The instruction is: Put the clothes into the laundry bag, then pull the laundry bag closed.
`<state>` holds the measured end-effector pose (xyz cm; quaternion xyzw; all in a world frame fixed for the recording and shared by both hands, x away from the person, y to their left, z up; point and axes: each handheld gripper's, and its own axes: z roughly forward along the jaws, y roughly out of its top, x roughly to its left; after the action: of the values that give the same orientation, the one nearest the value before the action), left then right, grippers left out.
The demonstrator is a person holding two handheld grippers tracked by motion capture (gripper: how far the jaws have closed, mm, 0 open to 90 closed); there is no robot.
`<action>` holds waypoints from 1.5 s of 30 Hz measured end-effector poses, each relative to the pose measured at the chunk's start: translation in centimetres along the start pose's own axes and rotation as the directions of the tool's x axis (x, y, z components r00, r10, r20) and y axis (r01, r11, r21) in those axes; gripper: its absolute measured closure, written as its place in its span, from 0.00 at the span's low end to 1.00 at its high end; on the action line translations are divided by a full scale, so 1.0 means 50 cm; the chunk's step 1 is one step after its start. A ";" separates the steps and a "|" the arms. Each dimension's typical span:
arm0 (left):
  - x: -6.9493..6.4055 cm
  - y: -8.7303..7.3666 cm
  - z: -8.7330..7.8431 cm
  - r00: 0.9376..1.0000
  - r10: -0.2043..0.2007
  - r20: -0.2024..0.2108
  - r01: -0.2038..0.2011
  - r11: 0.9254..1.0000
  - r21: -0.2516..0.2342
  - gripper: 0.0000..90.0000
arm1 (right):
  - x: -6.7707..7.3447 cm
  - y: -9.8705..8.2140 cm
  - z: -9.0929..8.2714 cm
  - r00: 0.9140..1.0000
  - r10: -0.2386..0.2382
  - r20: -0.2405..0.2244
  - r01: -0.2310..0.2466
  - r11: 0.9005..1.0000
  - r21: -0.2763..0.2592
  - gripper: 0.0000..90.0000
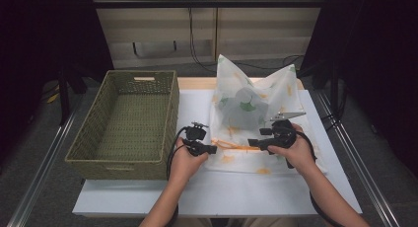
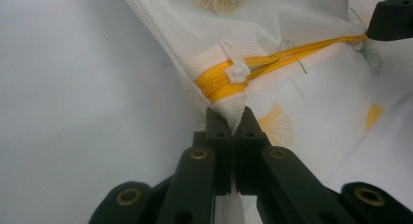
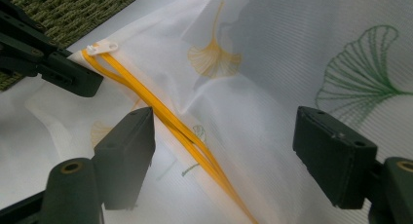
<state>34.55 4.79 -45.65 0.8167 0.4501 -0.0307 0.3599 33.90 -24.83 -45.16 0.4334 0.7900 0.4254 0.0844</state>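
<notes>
A white mesh bag [image 1: 251,103] printed with ginkgo leaves lies on the table, bulging at the back, its yellow zipper [image 1: 231,145] along the near edge. My left gripper [image 1: 213,149] is shut on the bag's corner tab, just below the white zipper pull [image 2: 238,70]; in its own view the jaws [image 2: 233,118] pinch the fabric tip. My right gripper [image 1: 251,143] stands open over the zipper [image 3: 165,117], its jaws wide apart [image 3: 226,136] with the yellow tape running between them, untouched. The zipper's two yellow tapes are parted along its length.
A green woven basket [image 1: 118,160] with nothing in it stands left of the bag, close to my left hand. The white table top [image 1: 222,192] has free room at the front. Metal rails run along both sides of the table.
</notes>
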 end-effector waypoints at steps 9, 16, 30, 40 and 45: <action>0.002 -0.003 0.001 1.000 -0.007 0.005 0.007 1.000 0.001 0.97 | 0.018 0.017 0.018 1.000 -0.006 -0.014 0.006 1.000 -0.001 0.26; 0.002 -0.004 -0.002 1.000 -0.007 0.006 0.007 1.000 -0.006 0.97 | 0.031 0.031 0.035 0.999 -0.007 -0.037 0.008 1.000 0.004 0.26; -0.001 -0.002 -0.001 1.000 0.002 0.008 -0.002 1.000 -0.002 0.97 | 0.059 0.054 0.059 0.998 -0.003 -0.062 0.004 1.000 0.016 0.28; -0.004 -0.004 -0.004 1.000 0.006 0.011 -0.006 1.000 -0.009 0.98 | 0.086 0.066 0.089 0.995 0.037 -0.093 -0.033 0.999 0.035 0.34; -0.004 -0.006 -0.004 1.000 0.019 0.004 -0.019 1.000 -0.004 0.97 | 0.101 0.071 0.103 0.990 0.057 -0.126 -0.052 0.998 0.041 0.40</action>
<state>34.16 4.89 -45.58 0.8200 0.4418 -0.0279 0.3628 35.57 -16.99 -44.54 0.4284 0.7895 0.4392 0.0140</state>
